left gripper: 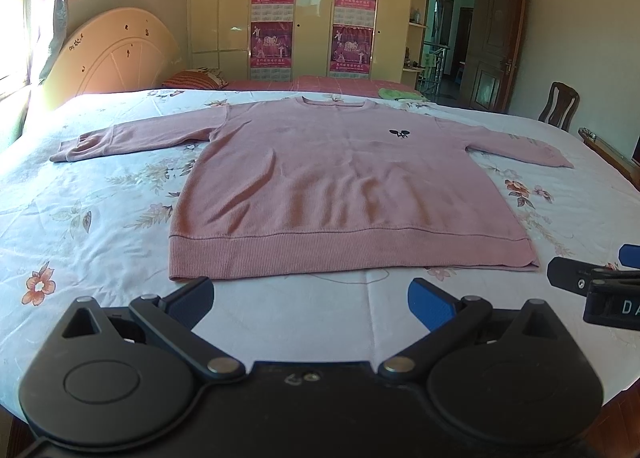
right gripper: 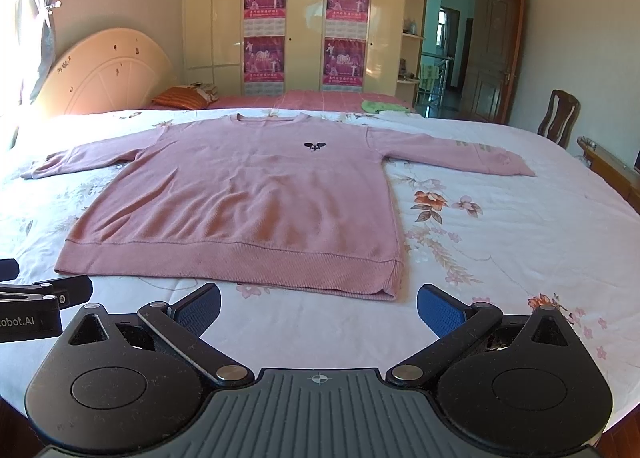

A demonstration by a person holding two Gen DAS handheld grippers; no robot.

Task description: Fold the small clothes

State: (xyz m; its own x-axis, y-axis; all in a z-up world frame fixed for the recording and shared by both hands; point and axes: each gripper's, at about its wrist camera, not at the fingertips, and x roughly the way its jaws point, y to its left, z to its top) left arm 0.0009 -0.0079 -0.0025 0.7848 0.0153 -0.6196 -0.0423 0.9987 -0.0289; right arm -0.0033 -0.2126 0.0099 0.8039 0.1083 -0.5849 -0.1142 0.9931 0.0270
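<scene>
Lying flat on the bed, front up with both sleeves spread wide, the sweater is laid out so that every edge can be reached. The left gripper and the right gripper are held spread and empty just short of the hem, apparently poised for a first grasp.

I see my right gripper wide apart, just before the hem of the pink sweater lying flat on the bed.
</scene>
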